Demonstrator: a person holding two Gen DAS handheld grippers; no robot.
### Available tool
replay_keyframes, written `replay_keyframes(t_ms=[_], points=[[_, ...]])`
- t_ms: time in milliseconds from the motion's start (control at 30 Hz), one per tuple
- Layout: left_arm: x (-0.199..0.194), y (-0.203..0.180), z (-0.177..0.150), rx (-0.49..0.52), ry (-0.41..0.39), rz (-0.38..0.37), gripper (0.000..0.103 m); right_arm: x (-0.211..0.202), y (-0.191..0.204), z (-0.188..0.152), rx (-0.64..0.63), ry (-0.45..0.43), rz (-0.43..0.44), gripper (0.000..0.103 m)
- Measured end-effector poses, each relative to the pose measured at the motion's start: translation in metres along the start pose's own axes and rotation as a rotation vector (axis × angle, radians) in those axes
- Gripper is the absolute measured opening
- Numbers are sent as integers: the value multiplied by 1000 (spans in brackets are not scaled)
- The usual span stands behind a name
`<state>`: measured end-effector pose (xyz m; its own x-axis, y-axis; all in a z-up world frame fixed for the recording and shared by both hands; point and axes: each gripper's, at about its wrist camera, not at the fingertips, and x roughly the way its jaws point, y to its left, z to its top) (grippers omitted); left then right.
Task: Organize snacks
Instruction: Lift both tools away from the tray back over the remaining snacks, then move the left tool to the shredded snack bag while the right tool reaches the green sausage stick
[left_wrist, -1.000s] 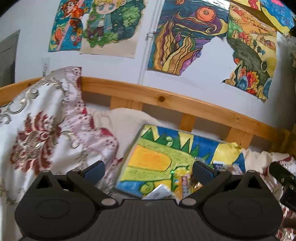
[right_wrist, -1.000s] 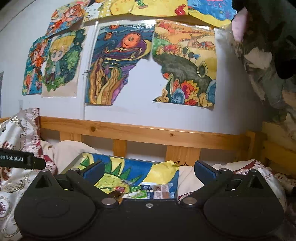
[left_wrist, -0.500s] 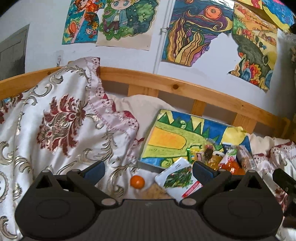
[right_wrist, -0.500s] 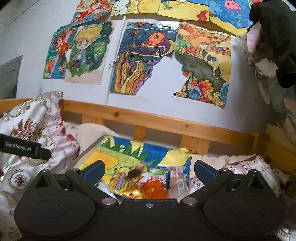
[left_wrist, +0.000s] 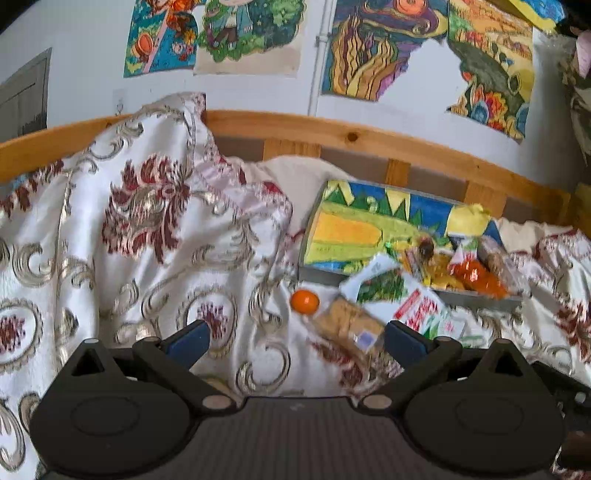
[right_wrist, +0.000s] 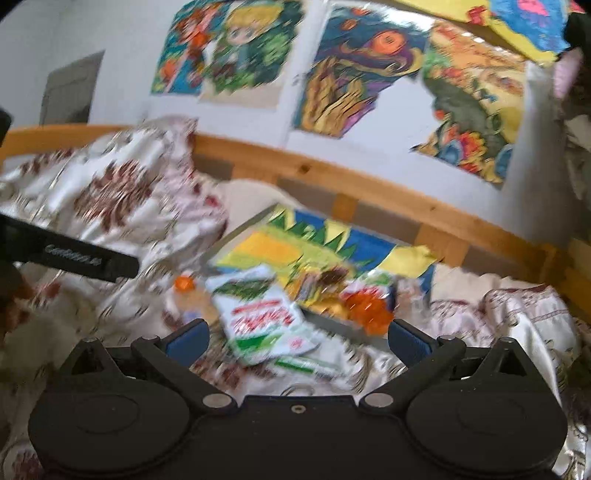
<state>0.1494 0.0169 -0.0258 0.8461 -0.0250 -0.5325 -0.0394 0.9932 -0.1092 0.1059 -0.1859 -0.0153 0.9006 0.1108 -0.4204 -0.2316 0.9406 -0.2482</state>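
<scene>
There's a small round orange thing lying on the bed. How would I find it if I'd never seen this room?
Start at the colourful painted board leaning by the wooden bed rail. Off its lower left corner, on the patterned bedspread, lies the small orange fruit. It alone is round, smooth and unwrapped; its neighbours are flat packets.

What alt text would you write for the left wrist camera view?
An open left tool points at snacks scattered on a floral bedspread: a small orange fruit, a cracker packet and a white snack bag. More wrapped snacks sit on a colourfully painted board below a wooden bed rail.
</scene>
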Motion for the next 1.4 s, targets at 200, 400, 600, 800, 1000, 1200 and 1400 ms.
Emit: replay_keyframes(t_ms=[200,400,600,800,1000,1200,1400], points=[[6,-10,-17,122,50,-12,102,8,12,-8,-37,76,37,102],[14,-18,-25,179,88,-35,103,22,7,-12,7,157,40,102],[22,-19,-29,195,125,-62,102,37,-7,-10,31,216,91,102],[37,-23,-25,204,134,-83,103,59,-31,-10,36,244,206,102],[67,-29,-13,262,144,-154,103,85,-45,-18,-86,216,319,102],[103,-41,0,384,159,-186,103,120,-57,-23,-127,209,357,102],[127,-46,4,469,159,-214,103,155,-64,-30,-125,236,381,94]])
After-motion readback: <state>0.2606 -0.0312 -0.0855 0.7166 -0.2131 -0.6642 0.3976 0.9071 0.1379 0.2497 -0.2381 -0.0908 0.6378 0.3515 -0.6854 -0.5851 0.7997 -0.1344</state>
